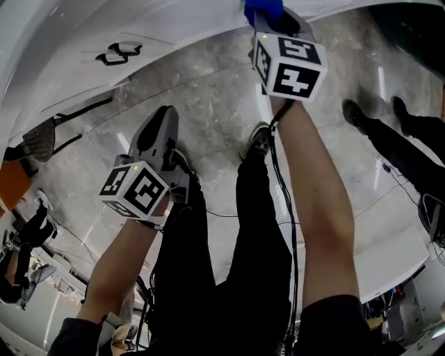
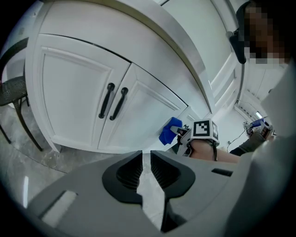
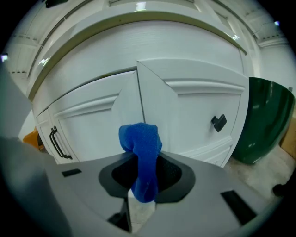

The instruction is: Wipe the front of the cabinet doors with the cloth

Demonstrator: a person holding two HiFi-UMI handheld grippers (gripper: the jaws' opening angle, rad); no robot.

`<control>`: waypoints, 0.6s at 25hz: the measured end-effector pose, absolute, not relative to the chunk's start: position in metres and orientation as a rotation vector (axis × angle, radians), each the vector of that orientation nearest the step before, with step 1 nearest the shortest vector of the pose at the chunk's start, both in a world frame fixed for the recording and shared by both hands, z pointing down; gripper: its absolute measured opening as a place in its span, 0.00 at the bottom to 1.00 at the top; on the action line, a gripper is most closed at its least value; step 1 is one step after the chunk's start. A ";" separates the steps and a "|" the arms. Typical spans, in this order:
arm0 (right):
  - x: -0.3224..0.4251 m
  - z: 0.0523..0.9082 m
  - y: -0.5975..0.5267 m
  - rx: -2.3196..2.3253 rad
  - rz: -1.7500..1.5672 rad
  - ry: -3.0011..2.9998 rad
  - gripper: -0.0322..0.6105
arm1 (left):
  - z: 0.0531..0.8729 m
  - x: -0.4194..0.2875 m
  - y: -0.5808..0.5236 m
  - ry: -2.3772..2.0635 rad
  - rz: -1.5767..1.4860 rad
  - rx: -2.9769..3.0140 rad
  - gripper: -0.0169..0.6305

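**While the cloth hangs at the cabinet, the left tool waits empty**

As the person stands over the marble floor [image 1: 208, 90], the right tool [image 3: 143, 173] reaches forward to the white cabinet with its jaws pinching the blue cloth [image 3: 141, 139]. The cloth is gripped at its middle. One bunched end stands above the jaws and the other end hangs below them. In the right gripper view it sits in front of the vertical seam between a panelled door [image 3: 92, 125] and a neighbouring door [image 3: 199, 115] that carries a small black knob [image 3: 218, 122]. Seen from the left gripper view, the cloth [image 2: 169, 131] lies near the lower right corner of the right-hand door of a pair with two black bar handles [image 2: 106, 100]. No view settles whether the fabric touches the door face or stops just short of it. A dark green bin [image 3: 266, 120] stands on the floor just beyond the cabinet's right edge.

Well back from the doors, the left tool [image 2: 146, 169] is held low above the floor. Its jaws are drawn together to a thin slit, with nothing between them. From the head view it [image 1: 165, 115] points towards the cabinet base, well apart from the right tool [image 1: 268, 17].
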State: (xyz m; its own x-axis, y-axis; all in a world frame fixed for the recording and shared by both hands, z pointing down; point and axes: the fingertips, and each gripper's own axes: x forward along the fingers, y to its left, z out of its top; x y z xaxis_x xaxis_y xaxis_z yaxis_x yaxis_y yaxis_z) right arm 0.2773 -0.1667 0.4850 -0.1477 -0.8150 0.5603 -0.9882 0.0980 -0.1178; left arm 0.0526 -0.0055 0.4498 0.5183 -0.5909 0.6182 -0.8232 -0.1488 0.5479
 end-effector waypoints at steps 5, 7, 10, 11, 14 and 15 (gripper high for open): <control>0.208 0.499 -0.147 1.738 0.710 -2.082 0.19 | 0.465 0.001 -0.001 -1.198 0.334 1.826 0.11; 0.159 0.511 -0.138 1.633 0.708 -2.150 0.19 | 0.468 -0.016 0.003 -1.204 0.346 1.822 0.11; 0.086 0.526 -0.131 1.472 0.690 -2.250 0.19 | 0.473 -0.035 0.006 -1.202 0.378 1.828 0.11; 0.066 0.531 -0.129 1.429 0.688 -2.271 0.19 | 0.474 -0.040 0.006 -1.203 0.388 1.832 0.11; 0.027 0.545 -0.127 1.370 0.724 -2.309 0.19 | 0.479 -0.051 0.006 -1.218 0.405 1.829 0.11; 0.022 0.547 -0.129 1.368 0.735 -2.315 0.19 | 0.481 -0.053 0.005 -1.225 0.405 1.823 0.11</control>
